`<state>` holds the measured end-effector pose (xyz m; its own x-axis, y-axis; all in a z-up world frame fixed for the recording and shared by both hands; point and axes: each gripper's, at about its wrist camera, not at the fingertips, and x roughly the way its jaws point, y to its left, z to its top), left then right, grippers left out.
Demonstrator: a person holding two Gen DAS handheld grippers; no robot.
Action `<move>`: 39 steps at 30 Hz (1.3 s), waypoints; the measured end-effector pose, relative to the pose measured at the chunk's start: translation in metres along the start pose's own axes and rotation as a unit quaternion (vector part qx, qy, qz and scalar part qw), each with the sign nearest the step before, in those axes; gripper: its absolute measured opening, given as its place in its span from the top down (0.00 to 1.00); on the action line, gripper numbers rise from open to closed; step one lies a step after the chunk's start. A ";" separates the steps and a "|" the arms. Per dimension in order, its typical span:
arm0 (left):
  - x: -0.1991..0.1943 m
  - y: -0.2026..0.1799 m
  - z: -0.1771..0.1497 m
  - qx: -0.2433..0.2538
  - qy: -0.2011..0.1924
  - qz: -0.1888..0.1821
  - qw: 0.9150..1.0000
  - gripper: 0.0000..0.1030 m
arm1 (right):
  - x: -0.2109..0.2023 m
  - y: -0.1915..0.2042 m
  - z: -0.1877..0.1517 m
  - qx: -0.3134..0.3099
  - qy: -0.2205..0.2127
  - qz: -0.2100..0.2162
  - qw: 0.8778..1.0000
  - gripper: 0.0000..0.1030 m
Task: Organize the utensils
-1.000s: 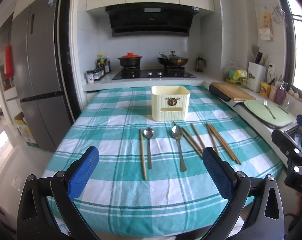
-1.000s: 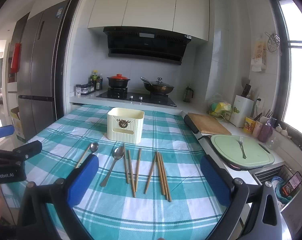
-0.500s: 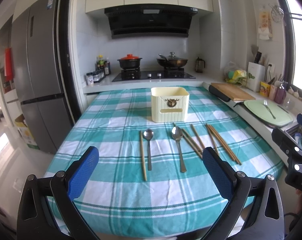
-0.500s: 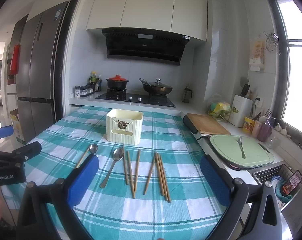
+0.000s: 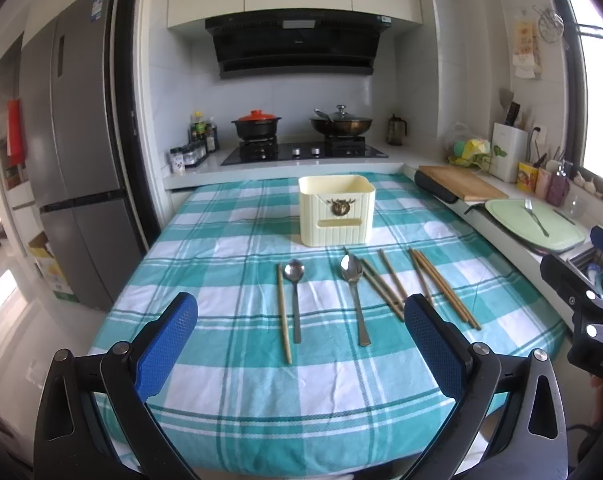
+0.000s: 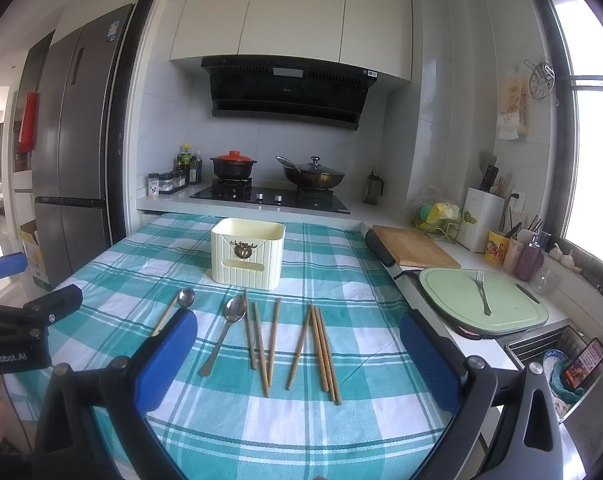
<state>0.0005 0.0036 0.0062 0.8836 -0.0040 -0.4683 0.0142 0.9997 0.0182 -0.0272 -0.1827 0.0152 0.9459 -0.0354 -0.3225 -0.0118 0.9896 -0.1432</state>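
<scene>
A cream utensil holder (image 5: 336, 210) stands on the teal checked tablecloth (image 5: 237, 384); it also shows in the right wrist view (image 6: 247, 254). In front of it lie two metal spoons (image 5: 296, 300) (image 5: 355, 296), one single wooden chopstick (image 5: 284, 314) and several more chopsticks (image 5: 441, 286) (image 6: 321, 350). My left gripper (image 5: 301, 348) is open and empty, held above the table's near edge. My right gripper (image 6: 299, 364) is open and empty, near the table's front right, also seen at the side of the left view (image 5: 581, 296).
A counter runs along the right with a wooden board (image 6: 413, 246), a green board carrying a fork (image 6: 481, 292) and a dish rack (image 6: 557, 356). A stove with pots (image 5: 301, 128) is behind the table. A fridge (image 5: 77, 144) stands at left.
Both grippers have tilted or risen slightly, so the table sits a little lower in both views. Nothing on the table has moved.
</scene>
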 end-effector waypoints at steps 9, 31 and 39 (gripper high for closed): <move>0.000 -0.002 0.000 0.001 -0.001 0.001 1.000 0.00 | 0.001 -0.002 0.001 0.003 -0.001 0.000 1.000 0.00; 0.007 0.000 0.001 0.003 0.004 0.002 1.000 0.00 | 0.002 -0.002 0.001 0.006 0.002 0.001 1.000 0.00; 0.007 -0.001 0.001 0.004 0.005 0.003 1.000 0.00 | 0.003 -0.002 0.001 0.008 0.004 0.001 1.000 0.00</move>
<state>0.0074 0.0031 0.0037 0.8793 0.0022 -0.4764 0.0127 0.9995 0.0281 -0.0240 -0.1844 0.0157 0.9436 -0.0341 -0.3294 -0.0089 0.9917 -0.1283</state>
